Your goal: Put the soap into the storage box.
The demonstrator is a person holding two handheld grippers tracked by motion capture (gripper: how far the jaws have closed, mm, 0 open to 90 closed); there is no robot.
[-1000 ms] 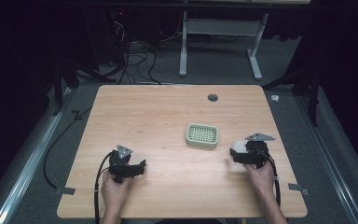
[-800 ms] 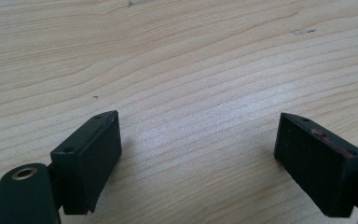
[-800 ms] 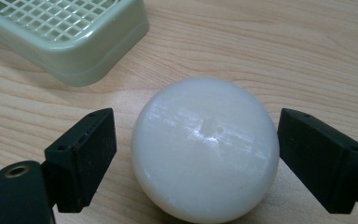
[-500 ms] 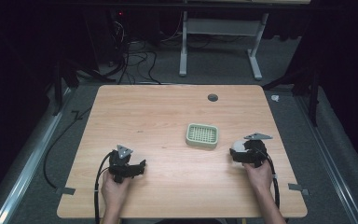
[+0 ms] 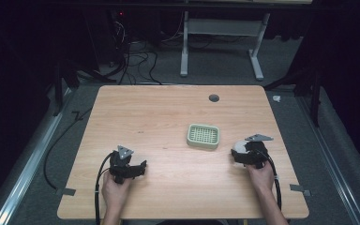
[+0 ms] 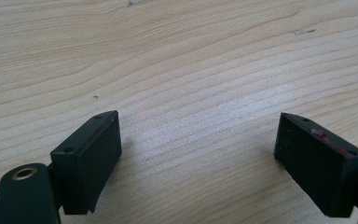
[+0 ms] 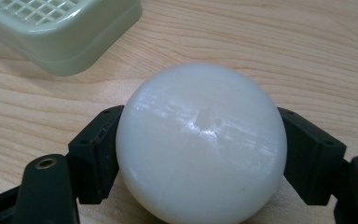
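A round white soap bar [image 7: 200, 140] sits between the two black jaws of my right gripper [image 7: 198, 154], which is shut on it from both sides. In the high view that gripper [image 5: 238, 153] is near the table's right front, with the soap [image 5: 238, 146] white at its tip. A pale green slatted soap dish [image 5: 203, 136] stands just left of it, its corner [image 7: 60, 32] close ahead in the right gripper view. My left gripper [image 5: 143, 168] rests at the front left, open over bare wood [image 6: 191, 140].
The wooden table [image 5: 168, 112] has a dark round hole [image 5: 213, 98] near its far edge. Cables [image 5: 96, 187] trail from both grippers over the front edge. A white desk frame [image 5: 215, 42] stands on the floor beyond.
The right gripper with the soap has shifted slightly toward the front of the table. The left gripper has stayed put.
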